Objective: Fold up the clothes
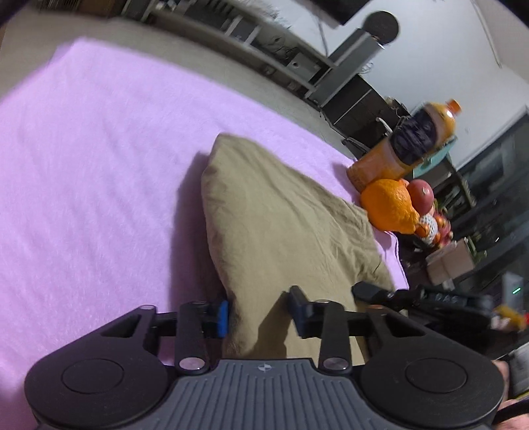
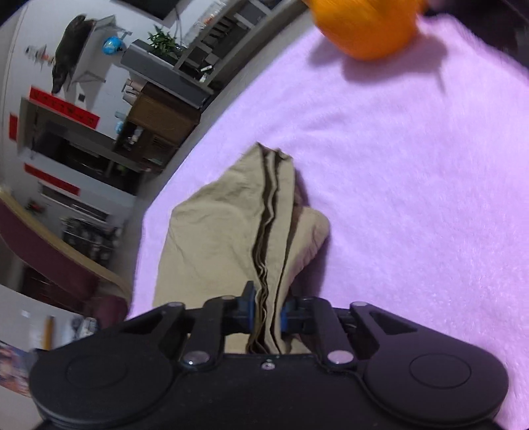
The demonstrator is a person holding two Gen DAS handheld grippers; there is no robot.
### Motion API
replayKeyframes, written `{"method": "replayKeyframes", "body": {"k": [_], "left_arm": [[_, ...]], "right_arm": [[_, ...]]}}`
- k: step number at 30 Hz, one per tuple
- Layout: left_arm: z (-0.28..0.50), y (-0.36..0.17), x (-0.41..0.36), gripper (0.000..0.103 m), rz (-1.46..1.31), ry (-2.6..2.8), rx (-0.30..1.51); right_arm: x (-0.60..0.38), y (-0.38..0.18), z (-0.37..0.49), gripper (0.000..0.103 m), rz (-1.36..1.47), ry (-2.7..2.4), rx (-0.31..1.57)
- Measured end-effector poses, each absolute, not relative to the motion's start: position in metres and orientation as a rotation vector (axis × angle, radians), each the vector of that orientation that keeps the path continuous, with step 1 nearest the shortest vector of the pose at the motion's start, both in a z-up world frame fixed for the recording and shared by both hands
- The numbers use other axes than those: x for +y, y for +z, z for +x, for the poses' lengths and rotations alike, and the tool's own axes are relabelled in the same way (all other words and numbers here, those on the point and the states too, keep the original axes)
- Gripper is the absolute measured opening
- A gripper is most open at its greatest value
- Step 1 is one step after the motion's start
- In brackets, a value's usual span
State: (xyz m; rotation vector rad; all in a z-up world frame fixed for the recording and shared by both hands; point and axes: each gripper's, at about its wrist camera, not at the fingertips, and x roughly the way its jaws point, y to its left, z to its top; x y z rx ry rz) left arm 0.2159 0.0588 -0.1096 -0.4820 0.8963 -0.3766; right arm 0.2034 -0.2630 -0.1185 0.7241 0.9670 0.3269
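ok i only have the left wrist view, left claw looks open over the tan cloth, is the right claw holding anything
observer: yes, the right claw is shut on the cloth, pinching a bunched edge.
operator: one layer or more
observer: several; stacked layer edges run away from the claw, side by side.
operator: anything crowding that end
observer: no, past the cloth's far tip there is only bare blanket; the orange sits well beyond, not touching the cloth.
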Motion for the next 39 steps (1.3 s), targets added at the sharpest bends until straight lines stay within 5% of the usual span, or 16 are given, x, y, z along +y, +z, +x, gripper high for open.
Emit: {"method": "replayKeyframes", "body": {"k": [11, 22, 28, 31, 33, 39], "left_arm": [[0.151, -0.038, -0.056, 0.028, -0.334, -0.554, 0.821], [0.152, -0.062, -0.242, 0.029, -0.097, -0.578, 0.848], [0.197, -0.081, -0.262, 0.03, -0.173, -0.514, 0.907], [0.22, -0.106, -0.27, 0.039, -0.167, -0.429, 0.974], [0.228, -0.117, -0.268, 0.061, -0.19, -0.405, 0.988], [0.215, -0.103, -0.264, 0.053, -0.138, -0.396, 0.954]], "right_arm": [[-0.356, -0.031, 0.095, 0.01, 0.657, 0.209, 0.821], [-0.482, -0.057, 0.076, 0.01, 0.736, -0.023, 0.719], [-0.514, -0.074, 0.123, 0.01, 0.76, -0.008, 0.749], [-0.523, -0.093, 0.147, 0.011, 0.749, -0.011, 0.784], [-0.525, -0.113, 0.158, 0.024, 0.716, -0.044, 0.818], [-0.531, -0.128, 0.156, 0.046, 0.716, -0.077, 0.839]]}}
